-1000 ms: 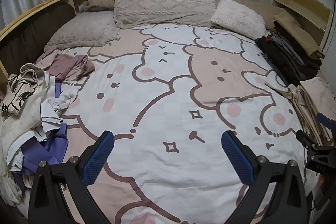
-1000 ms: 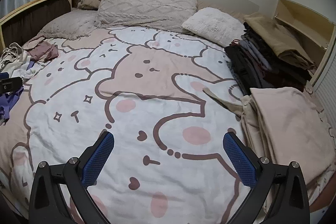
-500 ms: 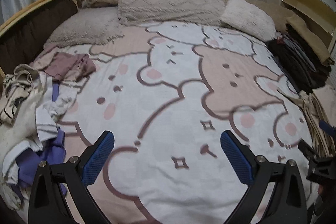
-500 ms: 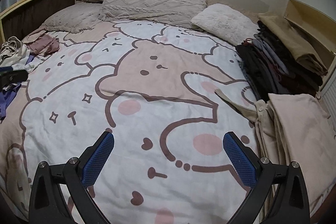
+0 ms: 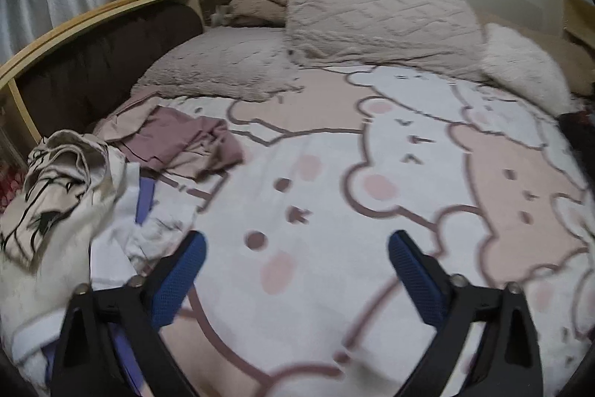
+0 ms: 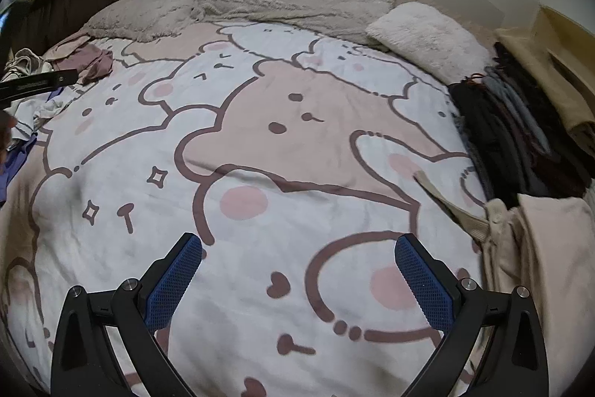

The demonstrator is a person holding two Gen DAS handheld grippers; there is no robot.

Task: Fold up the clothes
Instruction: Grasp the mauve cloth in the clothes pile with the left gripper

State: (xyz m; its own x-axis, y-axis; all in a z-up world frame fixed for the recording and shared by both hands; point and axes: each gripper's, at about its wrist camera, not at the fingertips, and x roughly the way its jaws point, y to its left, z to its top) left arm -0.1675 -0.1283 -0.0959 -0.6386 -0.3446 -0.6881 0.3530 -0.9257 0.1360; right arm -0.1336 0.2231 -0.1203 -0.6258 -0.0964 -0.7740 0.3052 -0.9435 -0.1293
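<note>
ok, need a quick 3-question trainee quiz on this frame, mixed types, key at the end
1. True or false: the left hand-held gripper already has a garment between its pads.
2. Multiple choice: the unfolded pile lies on which side of the bed in the left wrist view? A) left B) right C) by the pillows
3. Fill in: the garment lying apart from the pile, nearer the pillows, is coloured ____.

Key
1. False. Its jaws are closing, but only the bear-print cover shows between them.
2. A. The folded stack is on the opposite side, seen in the right wrist view.
3. Mauve.
</note>
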